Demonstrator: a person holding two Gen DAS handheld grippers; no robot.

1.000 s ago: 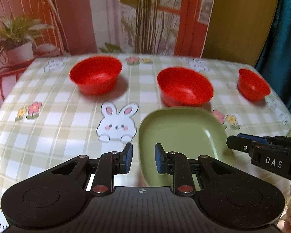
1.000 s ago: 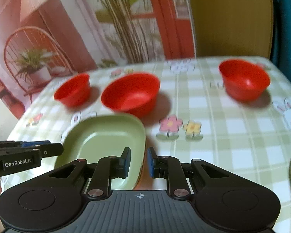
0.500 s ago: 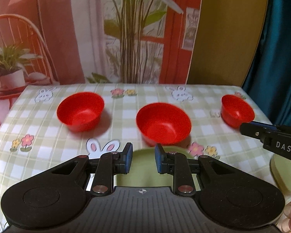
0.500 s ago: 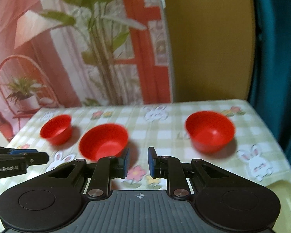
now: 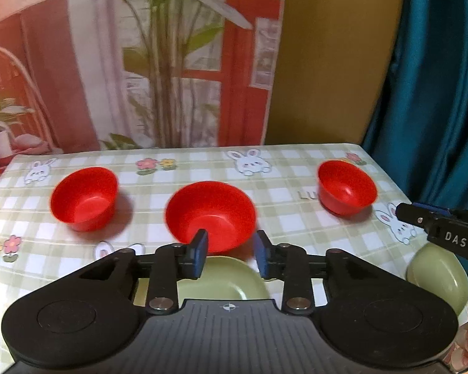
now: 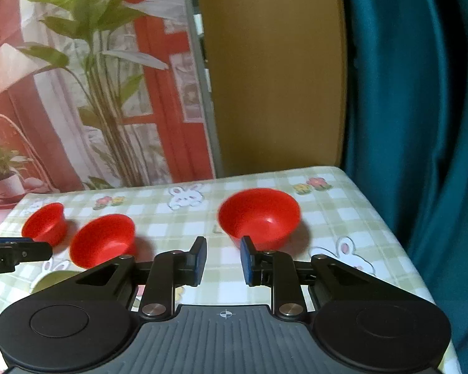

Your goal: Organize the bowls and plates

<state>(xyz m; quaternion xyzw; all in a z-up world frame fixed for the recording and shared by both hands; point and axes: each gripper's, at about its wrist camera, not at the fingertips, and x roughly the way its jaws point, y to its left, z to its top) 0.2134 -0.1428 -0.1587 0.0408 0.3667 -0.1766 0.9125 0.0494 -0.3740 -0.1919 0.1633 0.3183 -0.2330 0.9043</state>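
Three red bowls stand in a row on the checked tablecloth: a left bowl (image 5: 84,199), a middle bowl (image 5: 210,215) and a right bowl (image 5: 346,191). A green plate (image 5: 221,277) lies just below my left gripper (image 5: 231,249), whose jaws are opening with nothing between them. A second green plate (image 5: 436,275) lies at the right edge, under the tip of my right gripper (image 5: 421,218). In the right wrist view my right gripper (image 6: 223,255) hangs in front of the right bowl (image 6: 259,215), jaws opening and empty. The middle bowl (image 6: 103,238) and left bowl (image 6: 45,222) lie to its left.
The table (image 5: 280,205) ends at a printed backdrop with plants and a red door behind, and a teal curtain (image 6: 421,124) hangs along the right side. A fingertip of the person shows at the lower right of the left wrist view.
Both grippers have lifted and drawn back from the green plate, which now lies low in view under them. Both pairs of jaws stand wider apart than before.
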